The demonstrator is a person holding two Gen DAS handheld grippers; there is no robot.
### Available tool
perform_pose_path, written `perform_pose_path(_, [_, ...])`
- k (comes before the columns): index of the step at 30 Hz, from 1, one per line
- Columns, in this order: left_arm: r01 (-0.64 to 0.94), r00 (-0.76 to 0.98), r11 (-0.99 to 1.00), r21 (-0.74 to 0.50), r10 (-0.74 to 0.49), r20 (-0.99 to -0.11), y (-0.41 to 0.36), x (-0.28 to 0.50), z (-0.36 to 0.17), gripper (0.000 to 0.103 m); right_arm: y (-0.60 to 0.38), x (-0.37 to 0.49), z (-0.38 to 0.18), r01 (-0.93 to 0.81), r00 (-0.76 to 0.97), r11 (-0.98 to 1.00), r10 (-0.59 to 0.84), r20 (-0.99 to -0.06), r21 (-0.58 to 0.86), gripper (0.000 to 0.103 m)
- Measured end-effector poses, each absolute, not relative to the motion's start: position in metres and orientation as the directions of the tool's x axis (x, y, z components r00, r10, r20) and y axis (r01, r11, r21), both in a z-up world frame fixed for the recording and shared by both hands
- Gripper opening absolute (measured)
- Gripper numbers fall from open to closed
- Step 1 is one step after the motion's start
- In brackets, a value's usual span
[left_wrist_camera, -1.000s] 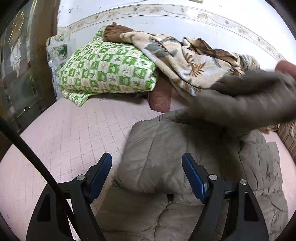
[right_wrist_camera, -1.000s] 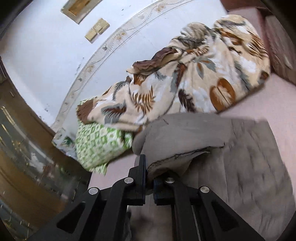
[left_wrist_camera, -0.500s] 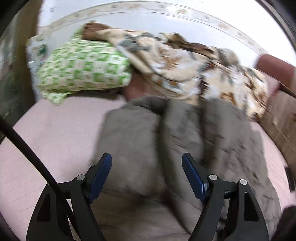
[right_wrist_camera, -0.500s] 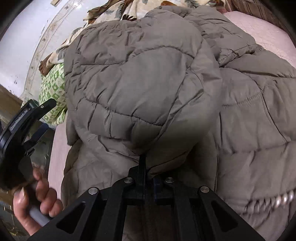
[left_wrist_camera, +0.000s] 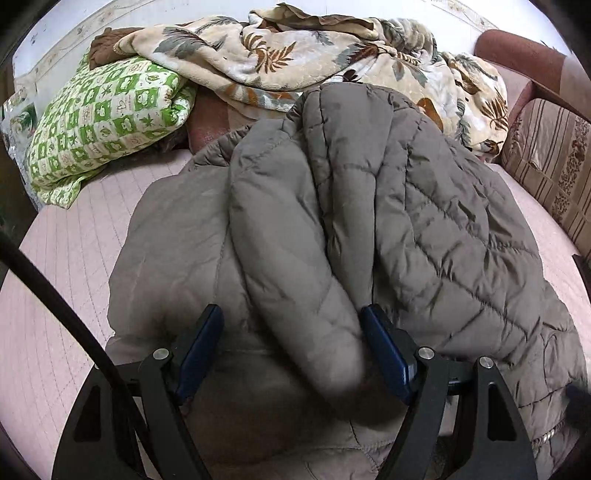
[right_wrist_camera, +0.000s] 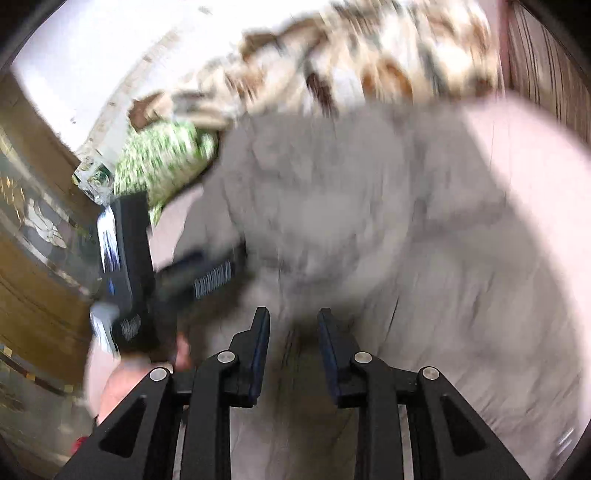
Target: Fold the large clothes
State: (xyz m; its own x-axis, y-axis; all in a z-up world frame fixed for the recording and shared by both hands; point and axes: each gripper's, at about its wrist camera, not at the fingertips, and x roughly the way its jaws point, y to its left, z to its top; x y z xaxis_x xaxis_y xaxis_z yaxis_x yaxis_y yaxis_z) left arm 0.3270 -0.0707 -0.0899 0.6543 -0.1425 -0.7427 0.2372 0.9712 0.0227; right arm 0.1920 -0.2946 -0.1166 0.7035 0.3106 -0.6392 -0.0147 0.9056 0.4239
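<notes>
Grey quilted jacket point(left_wrist_camera: 369, 221) lies spread on the pink bed point(left_wrist_camera: 66, 258), one sleeve point(left_wrist_camera: 295, 266) folded over its middle and running down its length toward the left wrist camera. Left gripper point(left_wrist_camera: 291, 347) sits low over the jacket, tongs wide apart, blue pads point(left_wrist_camera: 199, 350) either side of the sleeve end; the far-side pad looks to touch the sleeve, nothing clamped. Right gripper point(right_wrist_camera: 293, 347) is above the jacket point(right_wrist_camera: 369, 240) near its hem, tongs parted with a narrow gap, holding nothing; that view is heavily motion-blurred, so contact with the fabric can't be called. In the same view the left gripper point(right_wrist_camera: 207, 273) and the hand point(right_wrist_camera: 122, 380) holding it show at the jacket's left edge. Beyond the jacket's collar end: leaf-print blanket point(left_wrist_camera: 295, 55) heaped against the wall point(left_wrist_camera: 74, 22), green checked pillow point(left_wrist_camera: 107, 114) beside it on the left. Right of the jacket, a striped cushion point(left_wrist_camera: 550, 162).
</notes>
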Motion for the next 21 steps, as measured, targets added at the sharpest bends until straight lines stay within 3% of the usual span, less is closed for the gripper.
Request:
perform_pose_path(5, [0.233, 0.697, 0.972, 0.022, -0.151, -0.701, -0.068, 0.318, -0.075, 0.077, -0.297, 0.229, -0.109, 0.014, 0.753, 0.943, 0.208, -0.624, 0.331, 0.029])
perform_pose_path(10, [0.259, 0.73, 0.966, -0.005, -0.2, -0.653, -0.071, 0.31, -0.064, 0.077, -0.294, 0.269, -0.163, 0.052, 0.639, 0.959, 0.183, -0.747, 0.279, 0.029])
perform_pose_path(13, [0.301, 0.688, 0.954, -0.003, -0.219, -0.692, -0.084, 0.313, -0.077, 0.077, -0.297, 0.277, -0.196, 0.064, 0.567, 0.942, 0.236, -0.789, 0.328, 0.029])
perform_pose_path(17, [0.269, 0.576, 0.962, 0.051, -0.119, -0.808, -0.094, 0.333, -0.118, 0.078, -0.306, 0.275, -0.2, 0.061, 0.564, 0.923, 0.283, -0.776, 0.381, 0.03])
perform_pose_path(21, [0.264, 0.581, 0.965, 0.0, -0.159, -0.798, -0.088, 0.332, -0.11, 0.079, -0.316, 0.267, -0.198, 0.048, 0.564, 0.902, 0.33, -0.757, 0.429, 0.03])
